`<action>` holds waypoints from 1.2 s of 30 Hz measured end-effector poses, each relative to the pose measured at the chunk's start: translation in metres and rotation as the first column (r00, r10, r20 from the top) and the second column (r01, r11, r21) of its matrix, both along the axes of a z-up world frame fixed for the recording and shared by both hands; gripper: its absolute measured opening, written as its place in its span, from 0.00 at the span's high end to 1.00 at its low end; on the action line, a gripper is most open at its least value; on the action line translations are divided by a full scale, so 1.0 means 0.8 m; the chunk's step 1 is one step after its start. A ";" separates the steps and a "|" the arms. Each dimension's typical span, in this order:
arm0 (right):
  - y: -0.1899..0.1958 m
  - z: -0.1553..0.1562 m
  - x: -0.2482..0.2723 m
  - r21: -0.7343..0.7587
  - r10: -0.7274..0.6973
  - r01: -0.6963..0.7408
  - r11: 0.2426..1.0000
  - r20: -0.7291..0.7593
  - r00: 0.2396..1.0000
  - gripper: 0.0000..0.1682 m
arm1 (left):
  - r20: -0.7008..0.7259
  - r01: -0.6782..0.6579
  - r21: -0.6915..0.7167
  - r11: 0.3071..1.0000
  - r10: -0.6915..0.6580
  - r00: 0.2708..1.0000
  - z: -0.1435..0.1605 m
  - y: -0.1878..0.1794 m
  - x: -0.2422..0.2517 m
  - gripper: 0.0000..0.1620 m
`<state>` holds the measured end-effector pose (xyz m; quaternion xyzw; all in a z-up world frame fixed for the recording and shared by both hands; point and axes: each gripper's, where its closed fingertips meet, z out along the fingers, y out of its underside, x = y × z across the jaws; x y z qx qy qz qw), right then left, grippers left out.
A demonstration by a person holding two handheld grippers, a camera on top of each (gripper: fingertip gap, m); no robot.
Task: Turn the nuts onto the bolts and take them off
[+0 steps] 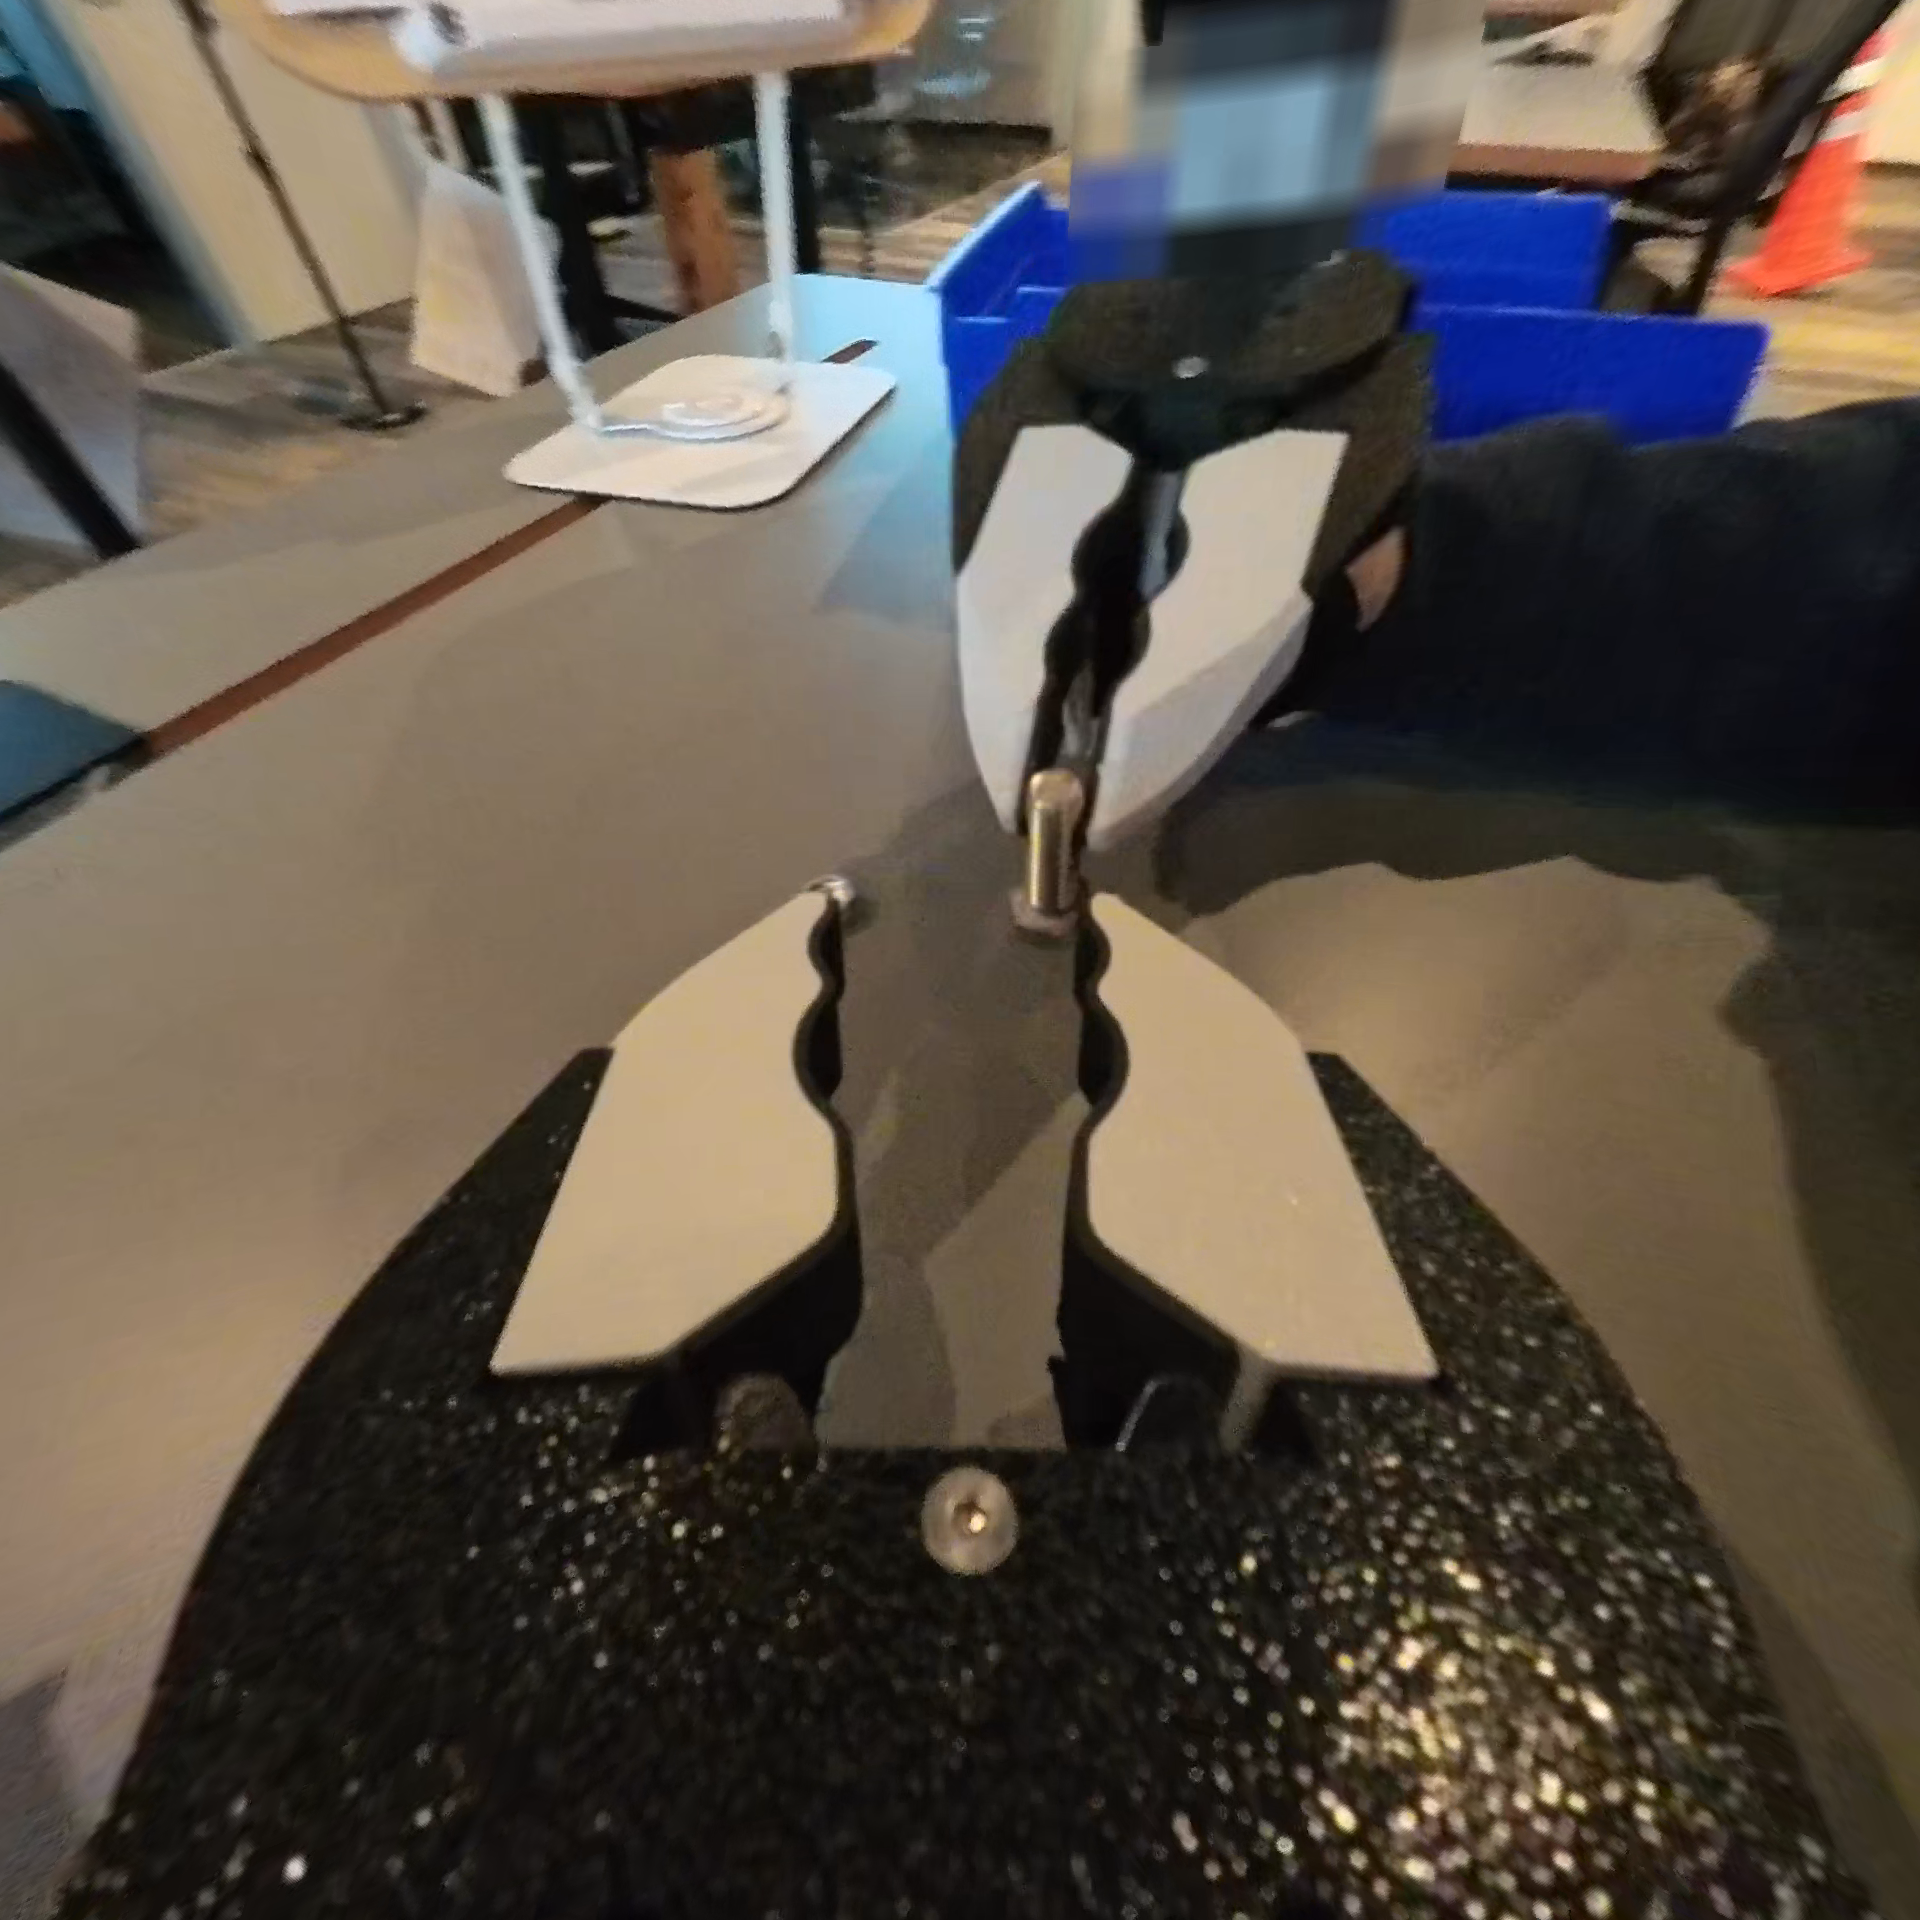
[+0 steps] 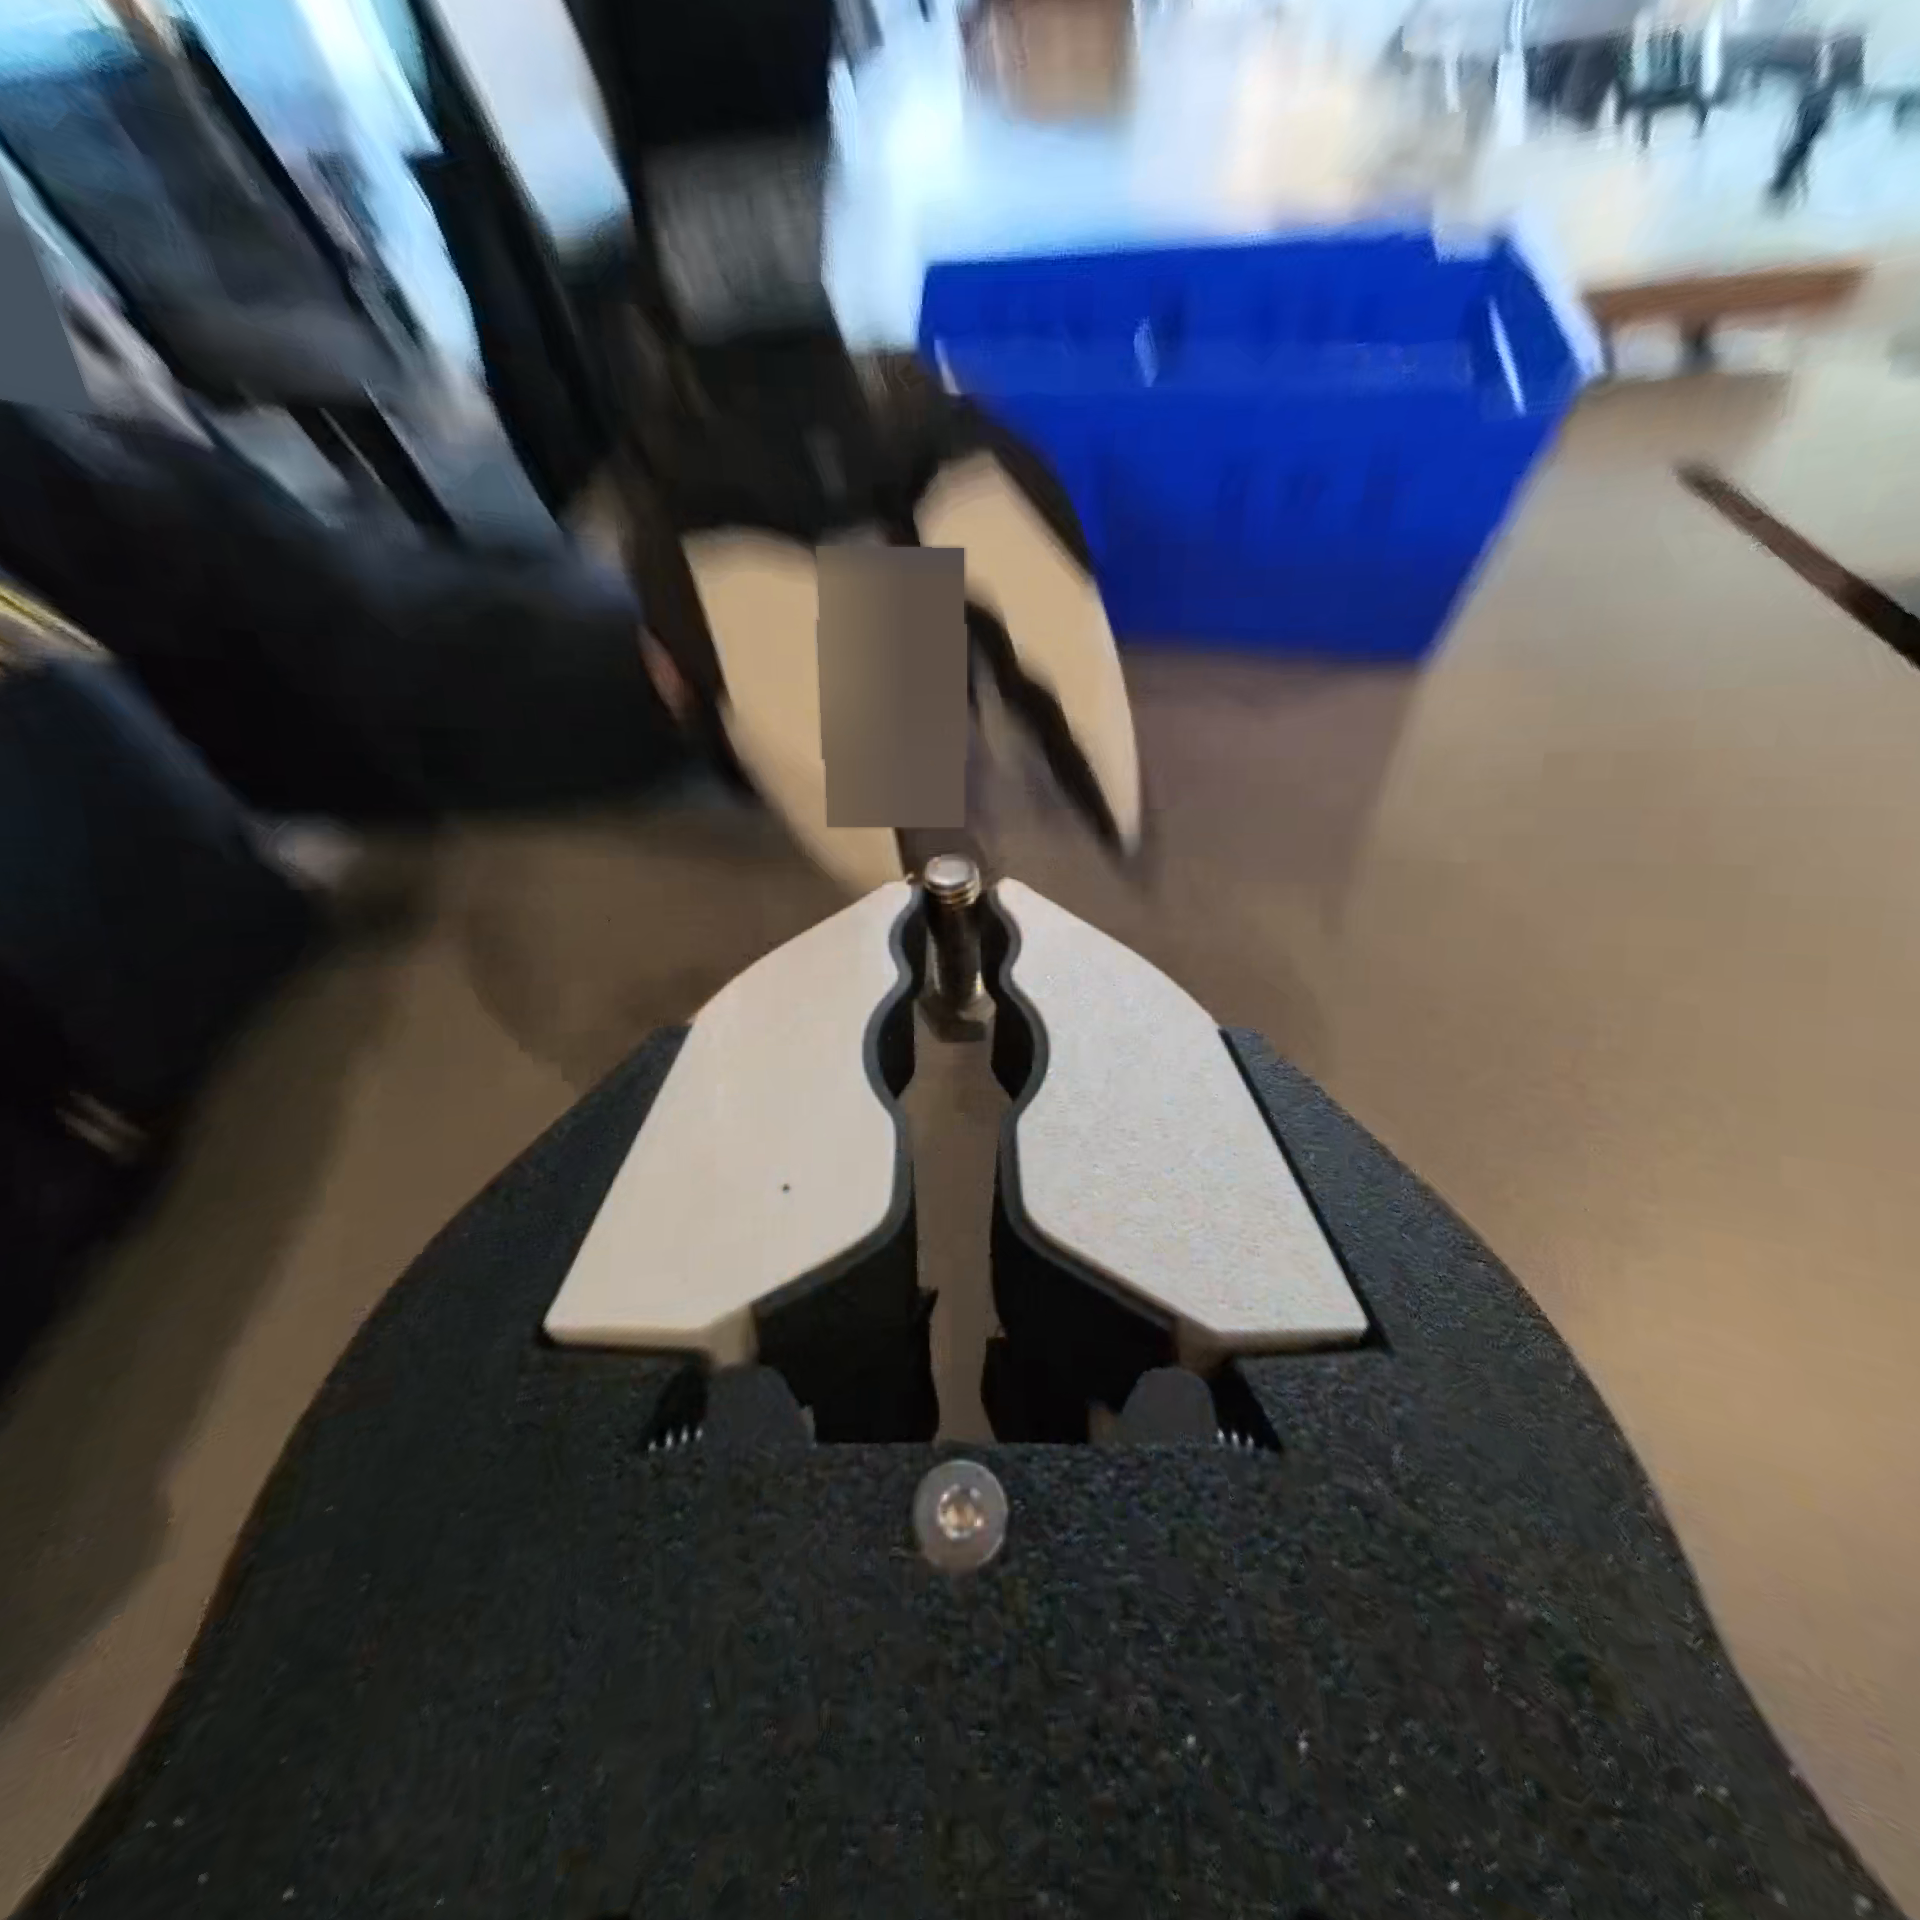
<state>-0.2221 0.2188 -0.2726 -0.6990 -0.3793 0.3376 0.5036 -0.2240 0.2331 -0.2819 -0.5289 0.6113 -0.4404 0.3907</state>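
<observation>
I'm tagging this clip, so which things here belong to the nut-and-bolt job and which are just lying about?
Job:
- bolt, upright on its head
- nut on the table
- right gripper
- left gripper

Lying about:
- blue bin
- white stand base
- orange cone

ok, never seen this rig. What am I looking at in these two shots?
No robot here: a person holds a two-finger gripper in each hand, and each has a camera looking along its fingers. The left wrist view shows the left gripper, open, low over a grey table. The other gripper facing it is the right one, with a dark sleeve behind. The right wrist view shows the right gripper closed on a bolt that stands upright, head down on the table. A small metal piece, probably a nut, lies by the left gripper's fingertip. A blue bin sits behind.
</observation>
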 end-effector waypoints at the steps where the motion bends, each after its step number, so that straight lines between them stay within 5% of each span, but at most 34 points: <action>1: -0.005 0.007 -0.003 -0.004 0.022 -0.022 1.000 -0.081 0.997 0.94 | -0.001 0.028 -0.012 1.000 -0.028 1.000 -0.002 -0.008 0.003 0.73; 7: -0.015 0.024 -0.014 0.042 0.087 -0.081 0.996 -0.180 0.980 0.94 | -0.032 0.167 -0.015 0.986 -0.167 0.985 -0.017 -0.046 0.016 0.73; 10: -0.019 0.023 -0.018 0.055 0.108 -0.100 0.993 -0.167 0.980 0.94 | -0.001 0.171 0.024 0.985 -0.171 0.985 -0.013 -0.051 0.019 0.91; 15: -0.022 0.023 -0.017 0.091 0.120 -0.108 0.990 -0.148 0.982 0.94 | -0.022 0.149 0.102 0.984 -0.147 0.989 -0.016 -0.048 0.017 0.91; 19: -0.029 0.016 -0.022 0.121 0.143 -0.135 0.983 -0.062 0.988 0.84 | -0.093 0.226 0.120 0.967 -0.216 0.972 -0.030 -0.059 0.013 0.91; 25: -0.039 0.004 -0.031 0.130 0.166 -0.171 0.977 0.045 0.985 0.94 | -0.123 0.260 0.154 0.953 -0.243 0.962 -0.038 -0.067 0.014 0.91; 28: -0.033 0.016 -0.025 0.175 0.118 -0.116 0.978 -0.004 0.993 0.94 | -0.036 0.204 0.173 0.964 -0.201 0.979 -0.021 -0.059 0.016 0.89; 31: -0.028 0.028 -0.015 0.206 0.080 -0.058 0.977 -0.101 0.992 0.94 | 0.075 0.156 0.168 0.973 -0.171 0.982 0.004 -0.053 0.015 0.76; 36: -0.029 0.039 -0.015 0.231 0.089 -0.046 0.972 -0.178 0.980 0.95 | 0.106 0.121 0.219 0.968 -0.147 0.983 0.011 -0.048 0.012 0.81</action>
